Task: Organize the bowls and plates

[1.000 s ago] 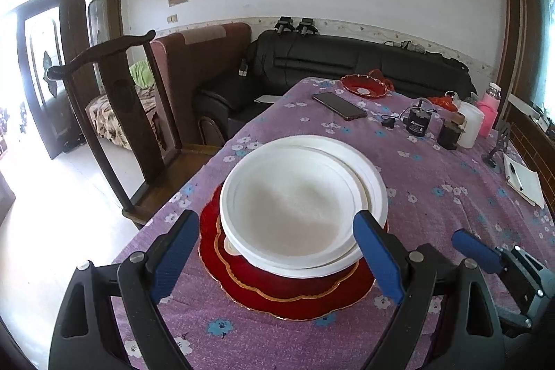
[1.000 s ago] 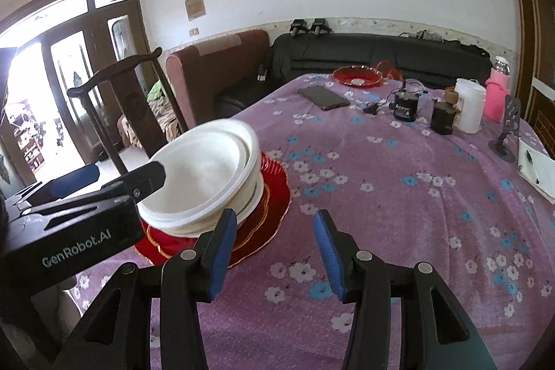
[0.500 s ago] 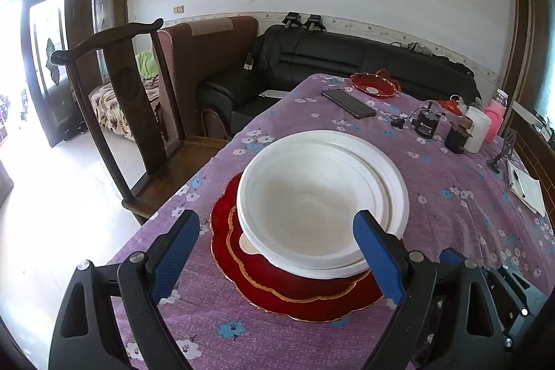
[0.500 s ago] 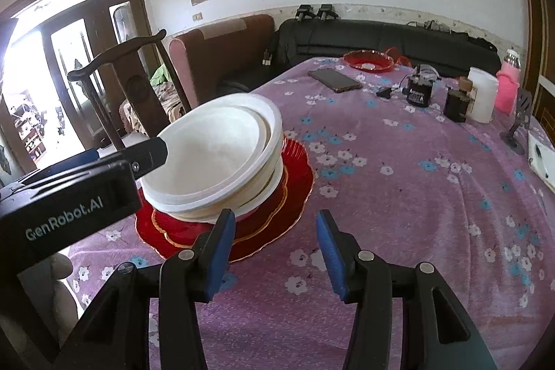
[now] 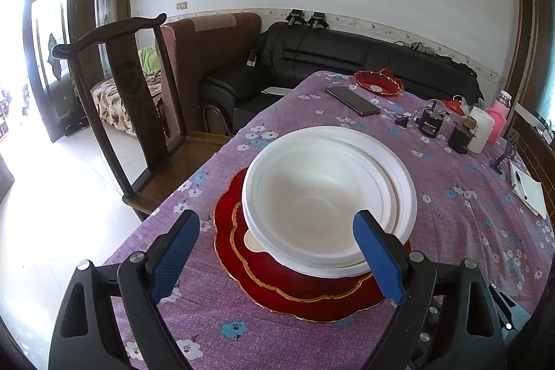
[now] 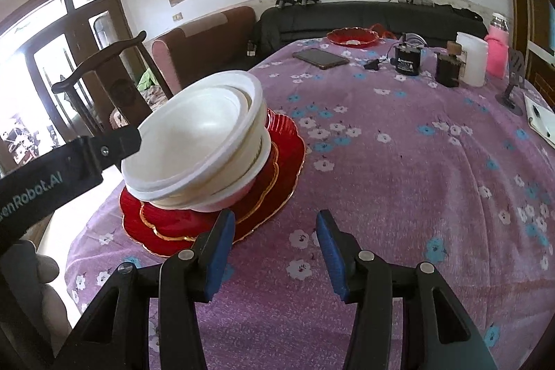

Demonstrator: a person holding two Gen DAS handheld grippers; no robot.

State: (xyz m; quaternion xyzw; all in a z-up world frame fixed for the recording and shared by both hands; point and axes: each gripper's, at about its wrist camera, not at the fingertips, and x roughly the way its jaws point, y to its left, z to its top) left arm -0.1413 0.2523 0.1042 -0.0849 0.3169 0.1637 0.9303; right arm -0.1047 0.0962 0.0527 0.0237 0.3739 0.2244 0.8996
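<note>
Two grippers are close to one pile near the left edge of the bench (image 6: 433, 162). The pile is white bowls (image 5: 322, 196) nested inside each other, standing on red plates (image 5: 305, 286) with gold rims. In one second the pile has grown larger in both views, so both hands have come nearer to it. I judge that the stacking is almost done and that only small corrections, or a move of the whole pile, remain.

The left gripper (image 5: 275, 254) points down at the pile with its jaws wide apart. The near rim of the bowls shows between them, but the pads do not press on anything. In the right view one of its fingers reaches to the left rim of the top bowl; I cannot tell if it touches.

The right gripper (image 6: 274, 255) is about half open and empty, over the purple cloth just beside the red plates, also tilted down.
</note>
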